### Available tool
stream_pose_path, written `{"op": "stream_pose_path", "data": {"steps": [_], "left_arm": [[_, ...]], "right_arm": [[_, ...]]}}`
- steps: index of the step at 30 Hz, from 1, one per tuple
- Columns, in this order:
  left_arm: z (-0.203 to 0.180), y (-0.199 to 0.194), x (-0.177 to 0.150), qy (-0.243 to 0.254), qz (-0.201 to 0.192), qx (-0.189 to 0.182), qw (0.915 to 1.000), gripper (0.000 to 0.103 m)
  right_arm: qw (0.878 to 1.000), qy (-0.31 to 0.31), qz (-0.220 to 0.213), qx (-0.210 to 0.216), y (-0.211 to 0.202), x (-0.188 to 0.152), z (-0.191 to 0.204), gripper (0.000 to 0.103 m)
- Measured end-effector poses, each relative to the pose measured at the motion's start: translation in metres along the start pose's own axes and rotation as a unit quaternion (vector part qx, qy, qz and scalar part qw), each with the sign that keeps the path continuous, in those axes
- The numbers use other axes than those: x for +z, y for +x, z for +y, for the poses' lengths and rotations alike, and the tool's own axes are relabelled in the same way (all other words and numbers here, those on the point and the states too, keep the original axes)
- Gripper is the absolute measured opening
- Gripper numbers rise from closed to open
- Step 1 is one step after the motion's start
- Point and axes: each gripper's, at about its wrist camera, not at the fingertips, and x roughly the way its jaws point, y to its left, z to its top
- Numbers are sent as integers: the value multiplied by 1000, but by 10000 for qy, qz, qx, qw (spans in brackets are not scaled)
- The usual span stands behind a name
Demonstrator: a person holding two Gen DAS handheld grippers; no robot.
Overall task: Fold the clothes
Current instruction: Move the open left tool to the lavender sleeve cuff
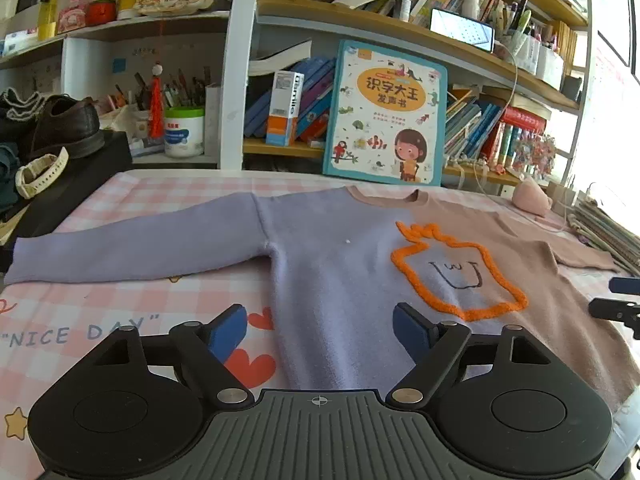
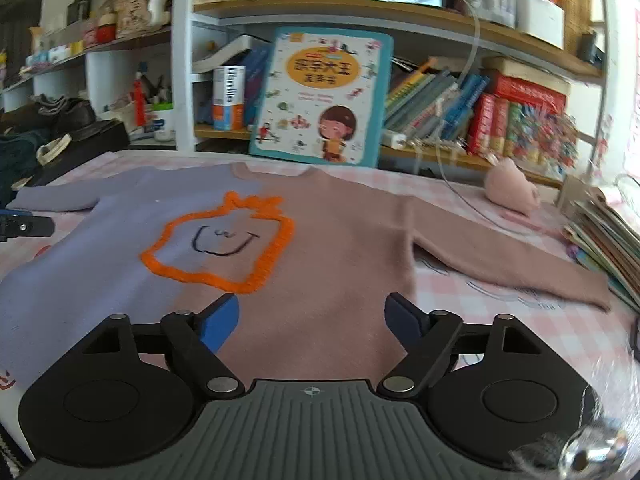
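Cluttered bookshelves [image 1: 400,20] fill the background behind a bench [image 1: 80,312] under a pink checked cloth. A two-tone sweater [image 1: 328,264], lilac on the left and dusty pink on the right, lies flat mid-frame, sleeves spread. At bottom centre, the left gripper [image 1: 320,330] and right gripper [image 2: 312,320] hang above its hem, fingers spread, pinching nothing.

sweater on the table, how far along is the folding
Done: the sweater lies spread flat on the checked cloth, front up, lilac sleeve and pink sleeve both stretched out. In hand: nothing; the left gripper and right gripper are open over the hem, no fabric pinched. Left: every fold, sleeves and body.
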Motion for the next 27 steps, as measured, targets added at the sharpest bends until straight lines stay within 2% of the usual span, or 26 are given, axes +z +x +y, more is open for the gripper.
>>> {"op": "stream_pose_path", "data": {"steps": [6, 14, 27], "left_arm": [[4, 1, 0, -110, -40, 110, 9999, 91], [13, 0, 1, -214, -73, 274, 9994, 92], [26, 3, 5, -190, -167, 710, 9972, 96]], "right_arm": [[9994, -116, -145, 286, 18, 7, 18, 86], [9963, -275, -309, 751, 41, 20, 42, 86], [9923, -390, -430, 1092, 61, 24, 65, 87]]}}
